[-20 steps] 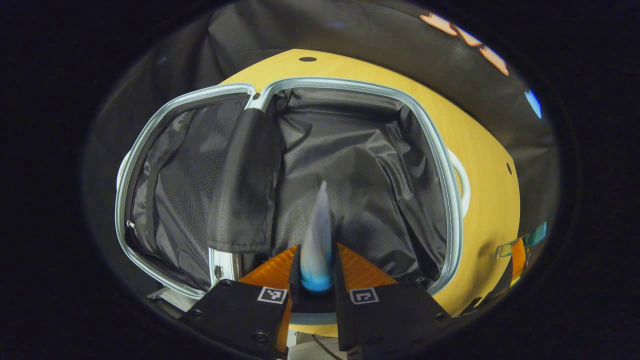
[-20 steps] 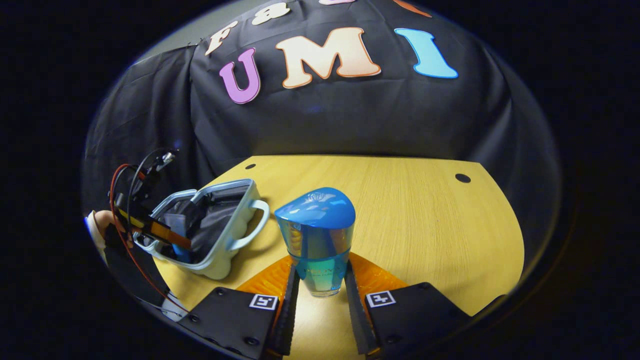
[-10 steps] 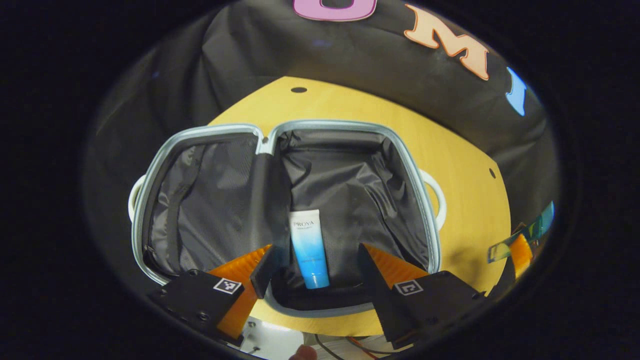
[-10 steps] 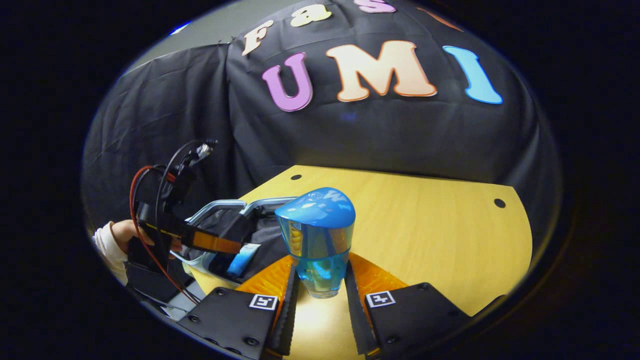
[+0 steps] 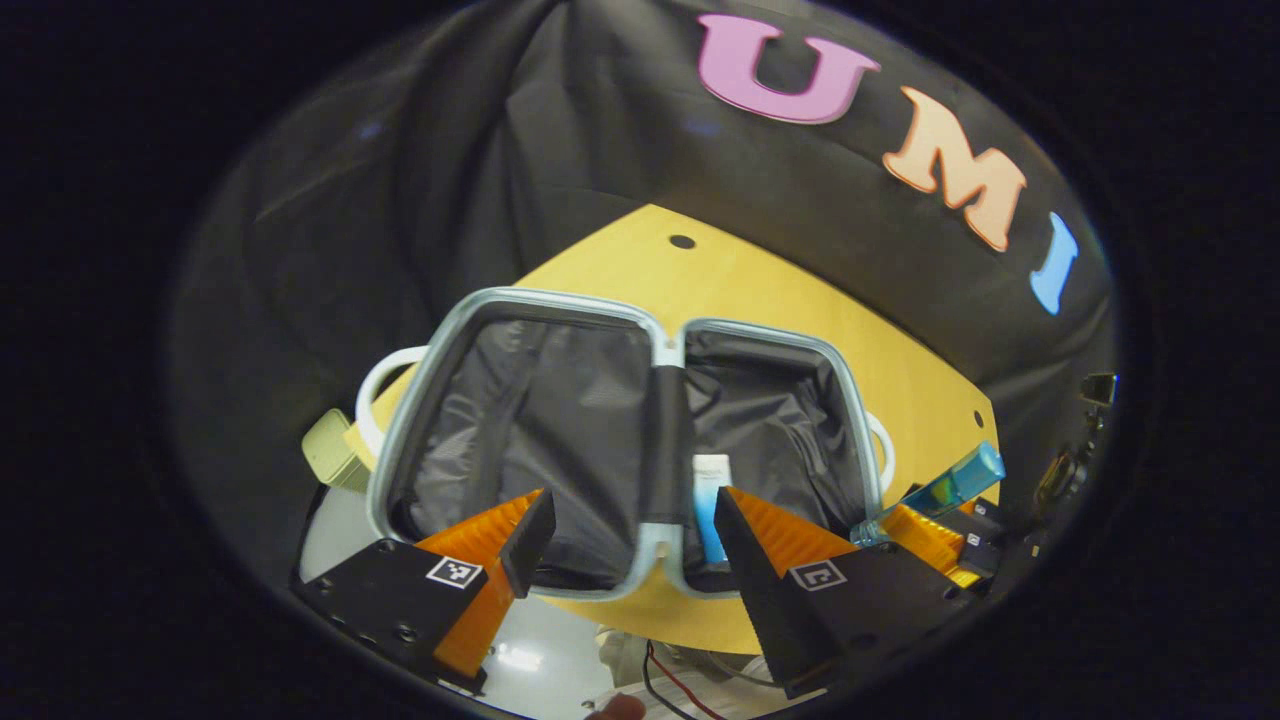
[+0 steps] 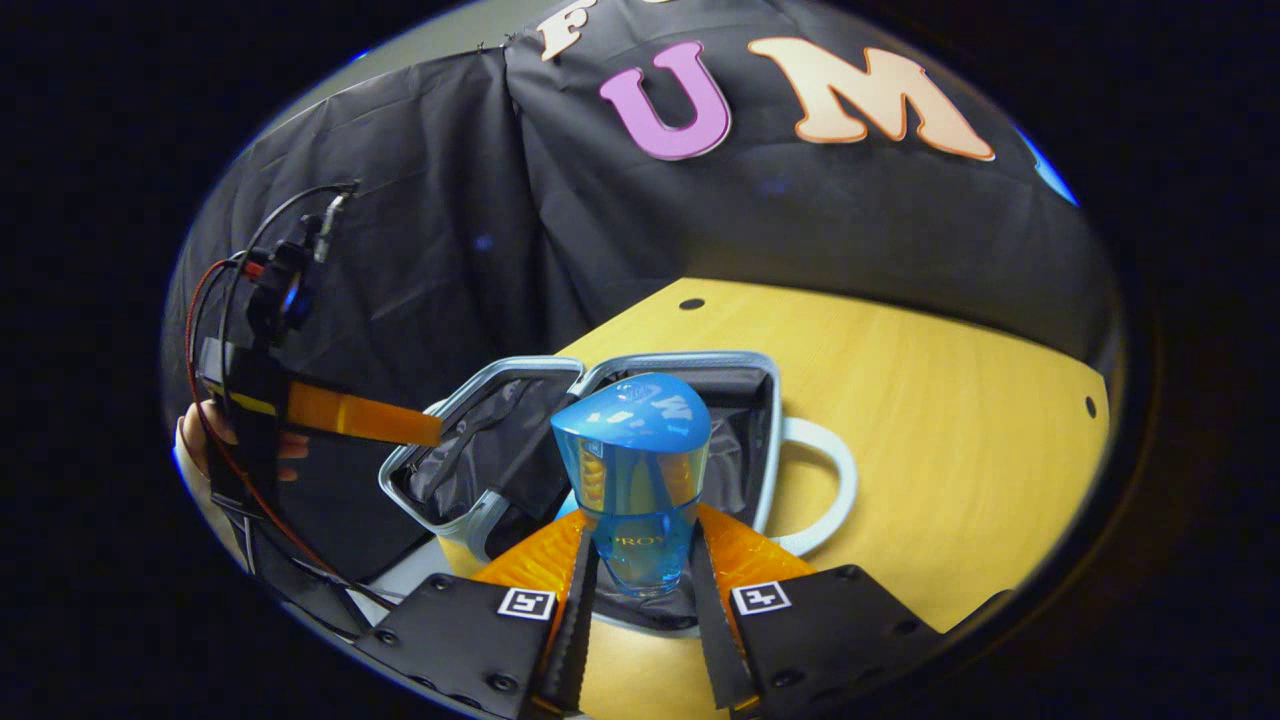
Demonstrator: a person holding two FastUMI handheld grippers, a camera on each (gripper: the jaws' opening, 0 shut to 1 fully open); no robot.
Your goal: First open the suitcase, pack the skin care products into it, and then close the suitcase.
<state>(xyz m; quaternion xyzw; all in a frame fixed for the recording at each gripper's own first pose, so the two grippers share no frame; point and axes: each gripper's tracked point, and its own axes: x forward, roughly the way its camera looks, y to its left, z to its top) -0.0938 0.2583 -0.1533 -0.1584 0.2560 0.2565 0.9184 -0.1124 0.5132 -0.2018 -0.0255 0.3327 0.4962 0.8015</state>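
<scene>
Suitcase [image 5: 560, 420] open flat on desk [image 5: 760, 300], both halves up. Tube [image 5: 711, 500] lying in right half, long axis toward left claw [image 5: 625, 525], fingers spread, empty. Right claw [image 6: 640, 560] pinching blue-capped bottle [image 6: 632, 470], upright, cap up, above suitcase edge.

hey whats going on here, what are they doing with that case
A person is packing skin care products into an open suitcase that lies flat on a wooden table. One tube already lies in the suitcase's right half. The left tongs hang open and empty over the near edge of the case. The right tongs are shut on a blue-capped bottle, held upright just in front of the case. Closing the suitcase is not yet done.
</scene>
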